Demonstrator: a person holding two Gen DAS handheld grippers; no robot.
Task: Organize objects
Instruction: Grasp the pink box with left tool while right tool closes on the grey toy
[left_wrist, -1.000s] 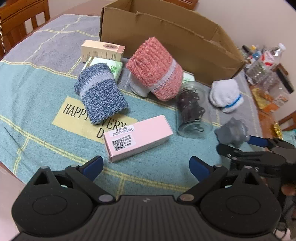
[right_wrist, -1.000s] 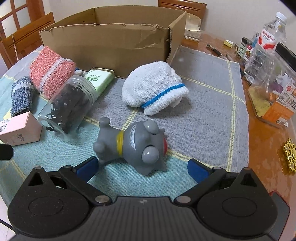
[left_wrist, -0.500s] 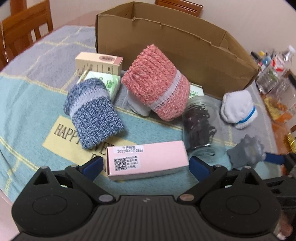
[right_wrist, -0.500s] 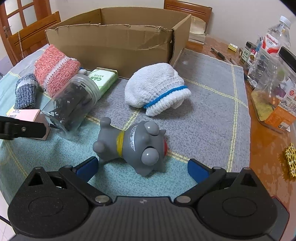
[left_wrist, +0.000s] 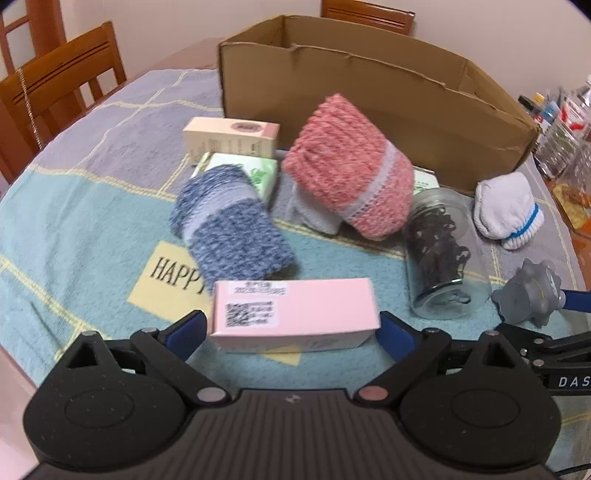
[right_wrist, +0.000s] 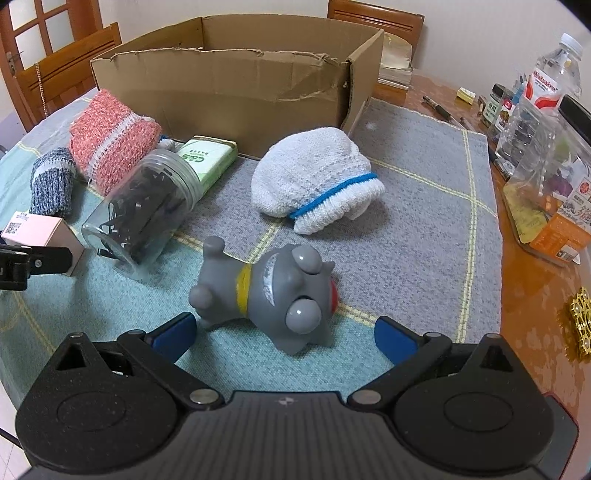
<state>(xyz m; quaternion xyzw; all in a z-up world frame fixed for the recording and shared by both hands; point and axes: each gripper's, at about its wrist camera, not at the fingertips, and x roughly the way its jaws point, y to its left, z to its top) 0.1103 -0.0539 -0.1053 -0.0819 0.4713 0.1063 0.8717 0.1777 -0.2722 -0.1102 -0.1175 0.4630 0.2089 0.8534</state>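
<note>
Both grippers are spread: our left gripper brackets the pink box on the tabletop, right gripper the gray toy; closing off-centre could twist the box or squirt the rounded toy away

Three knitted rolls, four small boxes, one jar, one toy, one carton.

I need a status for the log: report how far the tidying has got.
Done: nothing visibly packed; the cardboard box interior is hidden. In hand: left tongs open around the pink box, right tongs open before the grey toy. Left: socks, jar, cartons on the cloth.
</note>
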